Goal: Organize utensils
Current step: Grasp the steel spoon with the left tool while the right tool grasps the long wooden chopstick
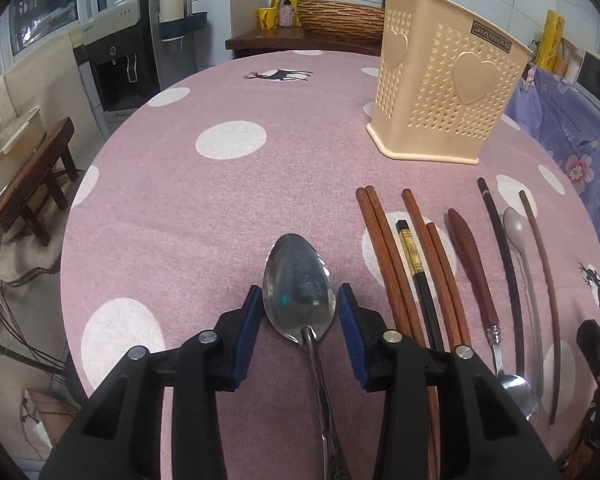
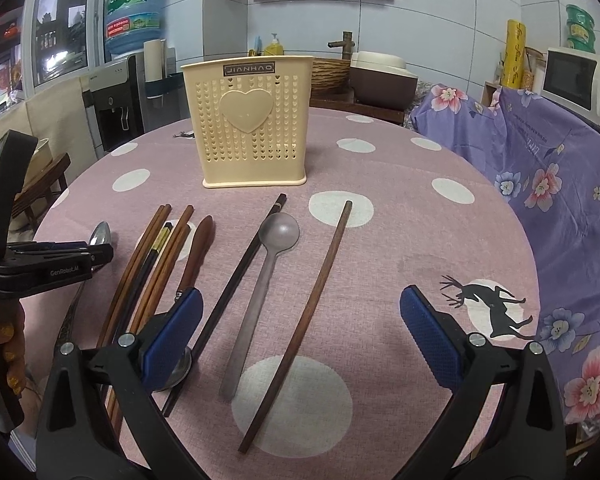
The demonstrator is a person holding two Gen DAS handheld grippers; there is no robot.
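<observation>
A steel spoon (image 1: 300,284) lies on the pink tablecloth. My left gripper (image 1: 299,304) is open with its blue pads on either side of the spoon's bowl, apart from it; it also shows in the right wrist view (image 2: 96,250). To its right lie several brown chopsticks (image 1: 388,256), a black chopstick (image 1: 418,276), a wooden-handled spoon (image 1: 474,264), a grey plastic spoon (image 1: 520,248) and a thin brown stick (image 1: 544,280). My right gripper (image 2: 300,336) is open above the grey spoon (image 2: 268,264) and brown stick (image 2: 312,292). A beige utensil holder (image 2: 252,120) stands behind; it also shows in the left wrist view (image 1: 440,80).
The round table's edge (image 1: 66,248) drops off at the left toward a wooden stool (image 1: 32,184). A purple flowered cloth (image 2: 560,208) covers furniture at the right. A water dispenser (image 1: 116,64) and a counter with bottles stand behind the table.
</observation>
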